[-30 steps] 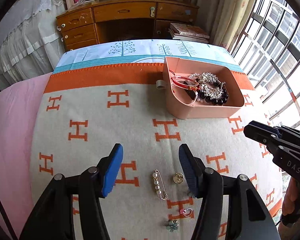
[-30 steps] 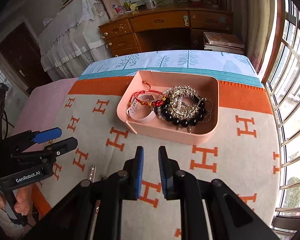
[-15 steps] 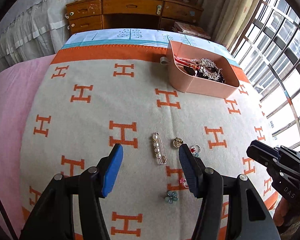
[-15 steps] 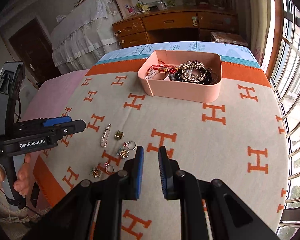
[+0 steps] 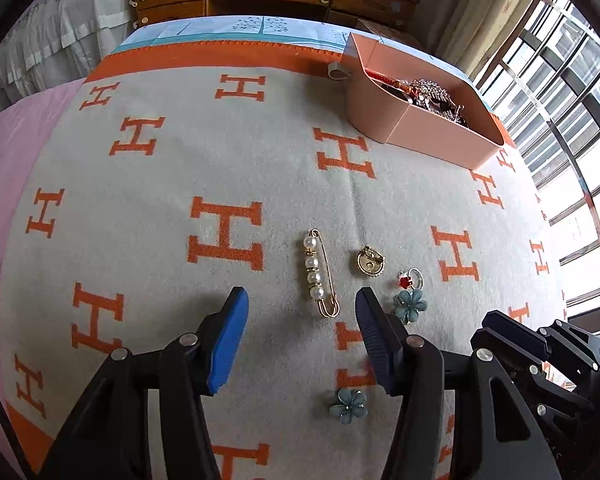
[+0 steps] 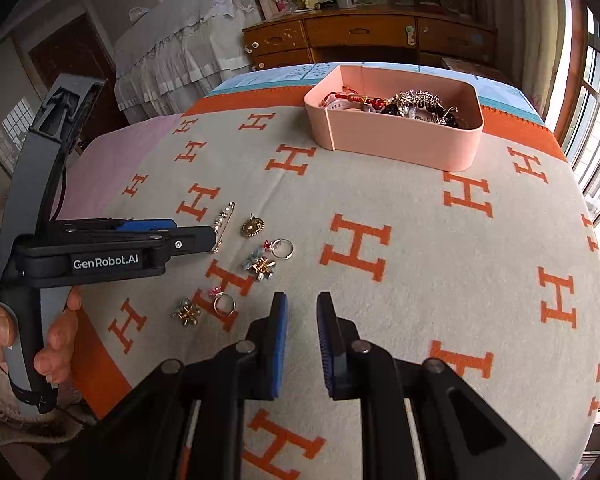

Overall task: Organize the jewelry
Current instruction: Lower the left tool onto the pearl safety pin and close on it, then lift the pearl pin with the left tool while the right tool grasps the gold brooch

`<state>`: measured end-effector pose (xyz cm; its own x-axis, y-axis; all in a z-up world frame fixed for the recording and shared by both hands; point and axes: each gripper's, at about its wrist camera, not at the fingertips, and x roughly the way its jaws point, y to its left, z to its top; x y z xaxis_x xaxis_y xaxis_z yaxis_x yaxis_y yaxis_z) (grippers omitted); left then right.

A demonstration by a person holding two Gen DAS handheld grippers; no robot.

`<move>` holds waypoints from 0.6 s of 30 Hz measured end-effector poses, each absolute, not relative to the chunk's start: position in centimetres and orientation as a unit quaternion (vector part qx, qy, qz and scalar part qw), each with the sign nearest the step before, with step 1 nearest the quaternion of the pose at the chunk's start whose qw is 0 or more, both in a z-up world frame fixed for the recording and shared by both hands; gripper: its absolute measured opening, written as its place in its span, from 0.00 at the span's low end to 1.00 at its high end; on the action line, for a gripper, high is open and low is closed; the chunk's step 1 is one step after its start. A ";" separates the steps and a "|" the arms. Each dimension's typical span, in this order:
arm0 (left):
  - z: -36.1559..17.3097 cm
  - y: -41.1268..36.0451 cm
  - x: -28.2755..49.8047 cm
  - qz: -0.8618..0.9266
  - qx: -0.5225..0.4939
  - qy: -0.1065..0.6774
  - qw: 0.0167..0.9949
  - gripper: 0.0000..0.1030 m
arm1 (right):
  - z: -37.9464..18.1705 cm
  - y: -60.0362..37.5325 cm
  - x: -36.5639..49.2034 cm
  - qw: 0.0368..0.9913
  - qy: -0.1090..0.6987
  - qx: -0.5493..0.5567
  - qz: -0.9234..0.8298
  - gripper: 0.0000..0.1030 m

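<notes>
A cream blanket (image 5: 228,160) patterned with orange H letters covered the bed. On it lay a pearl safety-pin brooch (image 5: 320,276), with a gold round pendant (image 5: 370,261), a red-stone ring (image 5: 411,278) and 2 blue flower pieces (image 5: 410,305) just beside it. The left gripper (image 5: 300,316) hung just short of the brooch, jaws wide apart and empty. The right gripper (image 6: 302,320) was narrowly parted, holding nothing. Farther off stood the pink tray (image 6: 400,146), filled with bracelets.

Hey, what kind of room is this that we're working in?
Probably a home bedroom: the H-patterned blanket seems spread over a bed, a wooden dresser stands behind, and a pink jewelry tray sits on the blanket.
</notes>
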<state>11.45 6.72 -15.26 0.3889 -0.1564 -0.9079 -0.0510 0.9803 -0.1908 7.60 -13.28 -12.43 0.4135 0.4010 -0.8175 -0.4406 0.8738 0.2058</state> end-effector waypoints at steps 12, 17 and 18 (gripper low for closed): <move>-15.9 4.3 13.4 -0.028 -0.047 0.557 0.829 0.13 | -13.2 -13.5 8.6 0.837 0.483 -0.018 0.256 0.15; -16.0 4.1 13.4 -0.060 -0.078 0.554 0.827 0.05 | -12.6 -12.4 8.9 0.839 0.473 -0.036 0.268 0.15; -16.0 4.3 13.3 -0.059 -0.083 0.552 0.827 0.05 | -12.4 -12.1 9.1 0.838 0.471 -0.036 0.274 0.15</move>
